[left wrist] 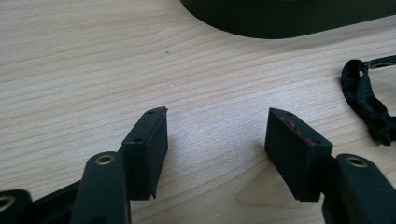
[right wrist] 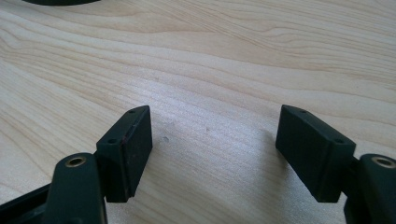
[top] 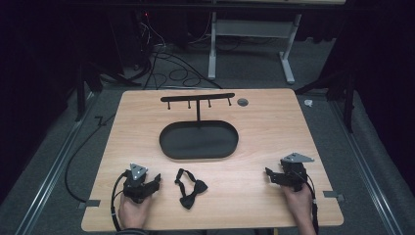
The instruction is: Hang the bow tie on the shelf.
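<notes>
A black bow tie with its strap lies on the wooden table near the front, between the two hands. Behind it stands a black oval tray with an upright post and a hooked crossbar. My left gripper rests on the table just left of the bow tie, open, with bare wood between its jaws. The bow tie shows at the right edge of the left gripper view. My right gripper rests at the front right, open over bare wood.
A small grey round cap is set in the table at the back right of the crossbar. Cables lie on the floor behind and left of the table. The oval tray's rim crosses the top of the left gripper view.
</notes>
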`<state>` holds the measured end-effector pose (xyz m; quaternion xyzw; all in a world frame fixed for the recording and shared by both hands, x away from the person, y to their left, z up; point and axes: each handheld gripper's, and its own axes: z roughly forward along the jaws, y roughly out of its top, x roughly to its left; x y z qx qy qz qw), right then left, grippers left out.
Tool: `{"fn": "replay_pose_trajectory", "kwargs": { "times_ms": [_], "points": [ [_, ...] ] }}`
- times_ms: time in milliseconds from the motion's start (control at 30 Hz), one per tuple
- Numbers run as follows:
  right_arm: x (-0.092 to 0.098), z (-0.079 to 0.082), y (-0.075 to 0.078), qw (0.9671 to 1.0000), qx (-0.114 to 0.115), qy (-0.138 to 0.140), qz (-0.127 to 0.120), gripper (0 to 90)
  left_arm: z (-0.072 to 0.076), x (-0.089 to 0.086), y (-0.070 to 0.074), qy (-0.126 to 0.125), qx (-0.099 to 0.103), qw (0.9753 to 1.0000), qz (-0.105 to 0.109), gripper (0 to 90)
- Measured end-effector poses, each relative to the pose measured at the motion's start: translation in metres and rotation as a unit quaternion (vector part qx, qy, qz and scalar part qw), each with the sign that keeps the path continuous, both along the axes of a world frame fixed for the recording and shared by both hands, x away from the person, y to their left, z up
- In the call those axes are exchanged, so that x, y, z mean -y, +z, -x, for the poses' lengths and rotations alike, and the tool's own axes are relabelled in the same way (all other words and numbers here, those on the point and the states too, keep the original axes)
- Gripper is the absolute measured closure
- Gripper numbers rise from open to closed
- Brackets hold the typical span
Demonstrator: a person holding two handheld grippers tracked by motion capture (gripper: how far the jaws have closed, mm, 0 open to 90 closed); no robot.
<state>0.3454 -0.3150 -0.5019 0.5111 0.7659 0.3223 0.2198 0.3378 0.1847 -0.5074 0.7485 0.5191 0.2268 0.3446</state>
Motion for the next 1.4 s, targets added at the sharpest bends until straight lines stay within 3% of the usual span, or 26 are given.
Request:
{"fn": "replay_pose_trajectory", "kwargs": {
  "times_ms": [200, 767, 900, 1400],
  "points": [
    [0.000, 0.000, 0.000, 1.0000, 0.001, 0.000, 0.001, 28.4, 0.000, 0.001, 0.000, -0.007, -0.001, 1.0000, 0.001, 35.0],
    [0.000, 0.000, 0.000, 1.0000, 0.001, -0.001, 0.001, 28.4, 0.000, 0.005, 0.000, 0.000, -0.002, 1.0000, 0.001, 36.0],
    [0.000, 0.000, 0.000, 1.0000, 0.001, -0.001, 0.001, 28.4, 0.001, 0.008, 0.002, -0.009, -0.010, 0.9998, 0.017, 36.6],
    [0.000, 0.000, 0.000, 1.0000, 0.001, -0.001, 0.001, 28.4, 0.007, 0.019, 0.012, -0.032, -0.009, 0.9989, 0.034, 41.2]
  ]
}}
